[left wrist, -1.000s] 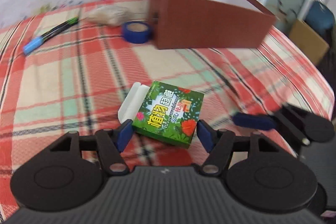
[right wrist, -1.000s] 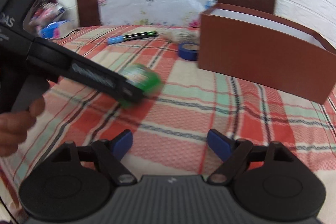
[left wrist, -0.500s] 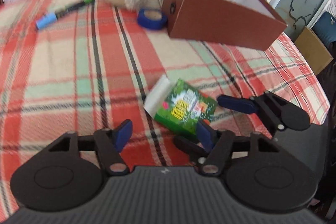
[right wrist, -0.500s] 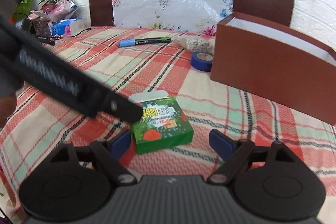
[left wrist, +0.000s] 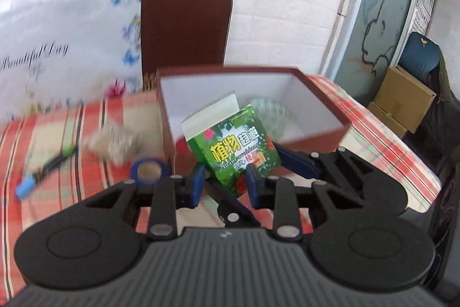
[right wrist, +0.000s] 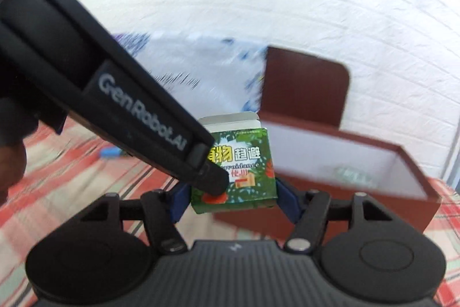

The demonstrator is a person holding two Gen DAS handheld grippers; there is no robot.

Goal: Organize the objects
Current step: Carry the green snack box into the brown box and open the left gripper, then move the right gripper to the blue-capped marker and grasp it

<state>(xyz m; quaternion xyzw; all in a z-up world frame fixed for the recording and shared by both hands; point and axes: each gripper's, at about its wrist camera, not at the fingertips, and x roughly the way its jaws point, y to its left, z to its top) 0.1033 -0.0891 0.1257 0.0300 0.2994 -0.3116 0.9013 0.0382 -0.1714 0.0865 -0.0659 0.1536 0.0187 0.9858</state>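
The green carton (right wrist: 241, 167) is held off the table, its white end flap open at 12 o'clock and its printed face toward both cameras. The right gripper (right wrist: 230, 200) has it: the blue fingers (right wrist: 284, 202) press on its two side edges, closed to the carton's width, a grip that keeps the flat faces free. In the left wrist view the left gripper (left wrist: 225, 183) has its fingers (left wrist: 197, 181) drawn close on either side of the carton's lower corner (left wrist: 234, 147); whether they pinch it or only steady it I cannot tell. The brown box (left wrist: 313, 138), open-topped with a clear bag (left wrist: 271, 112) inside, lies behind the carton toward 1 o'clock, probably the drop spot. On the plaid table (left wrist: 57, 134) at 9 o'clock wait a blue tape roll (left wrist: 149, 170), a marker (left wrist: 43, 171) and a blurred pale bag (left wrist: 115, 144)
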